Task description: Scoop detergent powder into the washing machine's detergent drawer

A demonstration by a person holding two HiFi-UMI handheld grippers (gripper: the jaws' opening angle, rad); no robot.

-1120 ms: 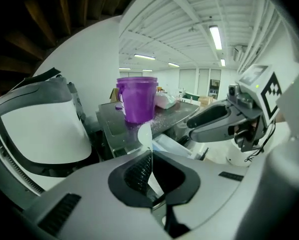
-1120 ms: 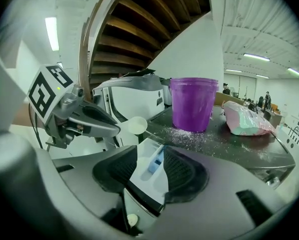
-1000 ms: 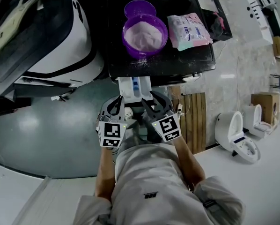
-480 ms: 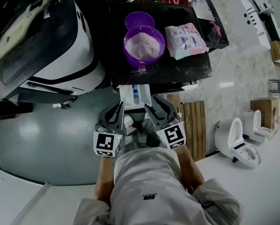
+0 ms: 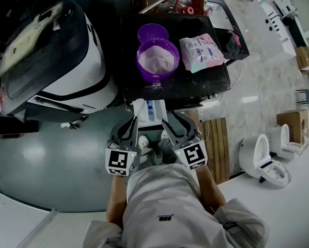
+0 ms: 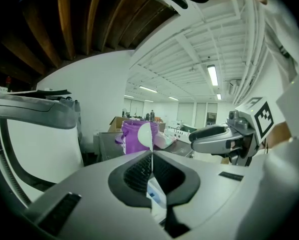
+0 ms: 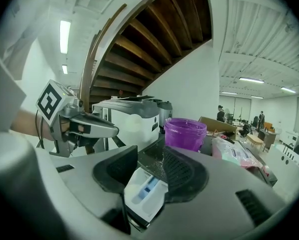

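view shift: vs 1 s back, the tub, counter and drawer all sat lower in the head view, and so did both tools. Mostly head motion.
tools vs drawer: barely changed. They flanked the drawer front, one on each side, close to the person's body.
left tool [image 6: 152, 153]: jaws together, pads meeting. A pale rounded shape showed just past the tips; couldn't identify it.
right tool [image 7: 150, 151]: jaws apart, nothing between them, drawer visible through the gap.
task meaning: no powder visibly moved and neither tool carried a scoop. The scene fit a pause before dipping into the tub as well as one after dosing.
detergent drawer [image 5: 149, 110]: pulled out below the counter [image 5: 196, 81] edge. White with a blue insert; fill level unreadable.
tub [image 5: 158, 61]: purple, open, on the counter straight behind the drawer, holding pale powder [image 5: 157, 59].
spill: loose grains lay on the counter in front of the tub.
purple piece [image 5: 153, 33]: just behind the tub. Lid or cup, couldn't tell.
pink bag [image 5: 203, 52]: lay flat just right of the tub.
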